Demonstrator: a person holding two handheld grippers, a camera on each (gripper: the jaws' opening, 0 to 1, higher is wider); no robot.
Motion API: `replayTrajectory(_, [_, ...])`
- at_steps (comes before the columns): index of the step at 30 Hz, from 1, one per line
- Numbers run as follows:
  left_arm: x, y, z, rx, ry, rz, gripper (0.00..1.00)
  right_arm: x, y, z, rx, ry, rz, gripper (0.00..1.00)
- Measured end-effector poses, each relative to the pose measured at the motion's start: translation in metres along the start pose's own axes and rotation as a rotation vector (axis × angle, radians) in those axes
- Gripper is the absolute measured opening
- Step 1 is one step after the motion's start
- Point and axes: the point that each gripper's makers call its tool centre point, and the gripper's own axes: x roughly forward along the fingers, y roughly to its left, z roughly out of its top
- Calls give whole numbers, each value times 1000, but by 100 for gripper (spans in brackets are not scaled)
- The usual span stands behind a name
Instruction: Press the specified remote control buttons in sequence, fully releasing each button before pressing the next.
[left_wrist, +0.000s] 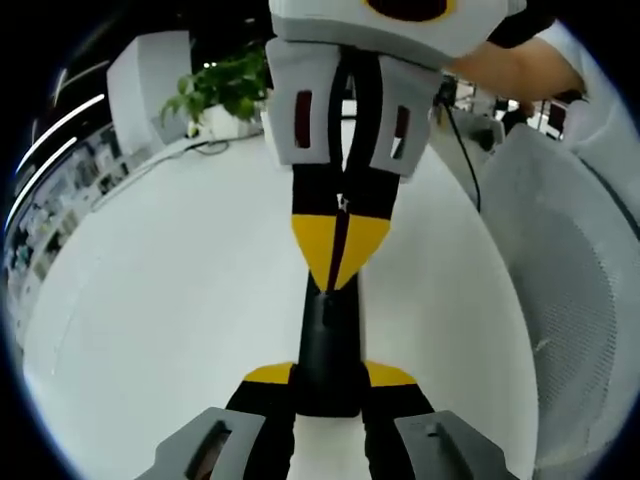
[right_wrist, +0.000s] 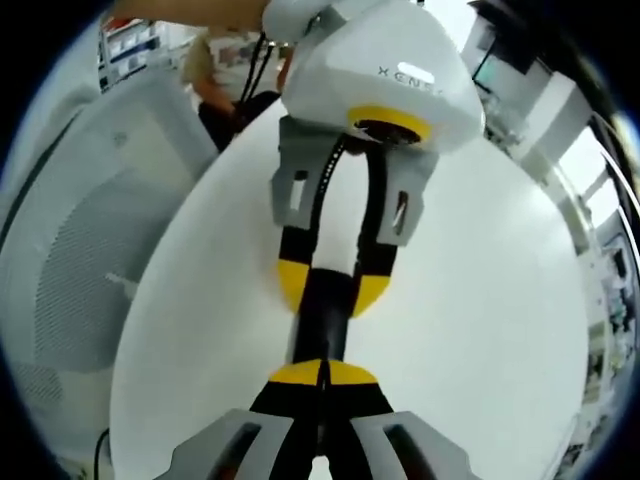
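The left gripper (left_wrist: 328, 385) was clamped on the near end of the black remote control (left_wrist: 327, 345), its 2 jaws hugging the sides above the white tabletop (left_wrist: 180, 300), well in from the edges. Facing it, the right gripper (right_wrist: 322, 372) had its jaws together, yellow tips down on the remote's top face. This looked like a press in progress; next, the tip should lift fully clear before the following button.
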Motion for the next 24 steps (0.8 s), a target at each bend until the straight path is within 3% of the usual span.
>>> replayTrajectory(24, [0, 0, 0, 1, 0, 0, 24, 14, 2, -2, 6, -1, 28, 0])
